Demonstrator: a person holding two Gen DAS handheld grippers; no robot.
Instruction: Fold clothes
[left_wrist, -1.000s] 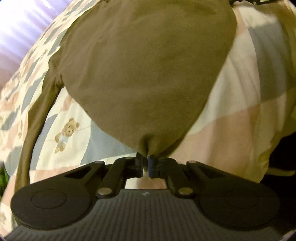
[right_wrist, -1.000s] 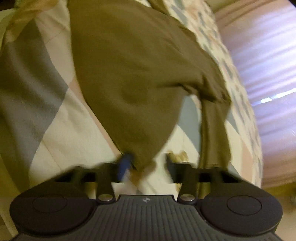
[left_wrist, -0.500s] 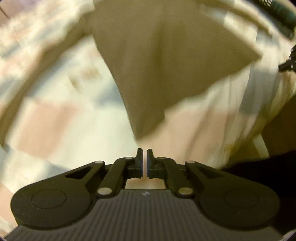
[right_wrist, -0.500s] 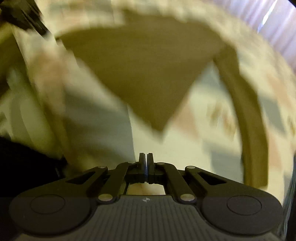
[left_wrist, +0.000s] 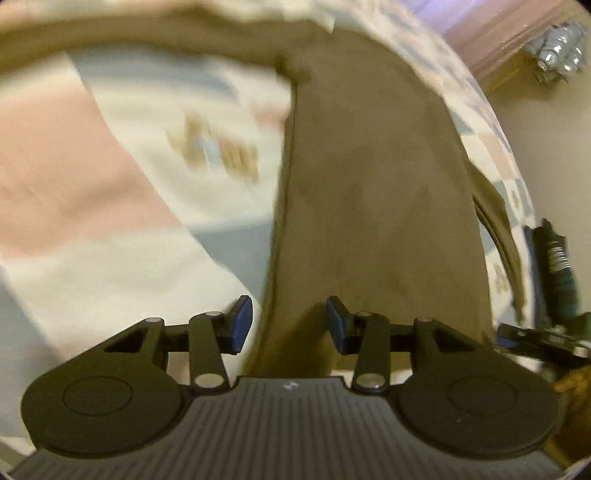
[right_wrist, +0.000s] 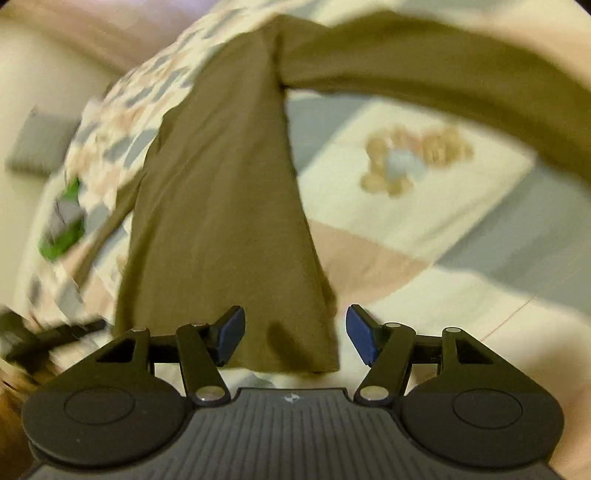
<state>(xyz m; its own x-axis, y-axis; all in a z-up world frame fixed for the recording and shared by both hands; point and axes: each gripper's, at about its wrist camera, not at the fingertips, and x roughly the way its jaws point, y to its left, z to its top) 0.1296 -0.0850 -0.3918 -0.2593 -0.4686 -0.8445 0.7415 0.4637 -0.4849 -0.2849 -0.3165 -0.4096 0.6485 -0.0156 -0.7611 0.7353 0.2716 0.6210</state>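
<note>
An olive-brown long-sleeved garment (left_wrist: 373, 184) lies spread flat on a patchwork bedspread (left_wrist: 92, 177). In the left wrist view my left gripper (left_wrist: 289, 323) hovers over the garment's near hem, its jaws opening, the blue pads (left_wrist: 242, 323) apart from the cloth. A sleeve (left_wrist: 110, 33) runs off to the upper left. In the right wrist view the same garment (right_wrist: 221, 206) stretches away, its sleeve (right_wrist: 443, 62) arching right. My right gripper (right_wrist: 293, 334) stands over the near hem corner, jaws opening, and the pads (right_wrist: 360, 334) are not pressing the cloth.
The bedspread has pink, grey and cream patches with a teddy bear print (right_wrist: 413, 155). The other gripper's black handle (left_wrist: 554, 266) shows at the right edge of the left wrist view. A green and grey object (right_wrist: 62, 225) lies at the bed's left side.
Both grippers let go of the garment's corners, rolled around and then opened over the near hem. The garment now lies flat, and both views have swung sideways.
</note>
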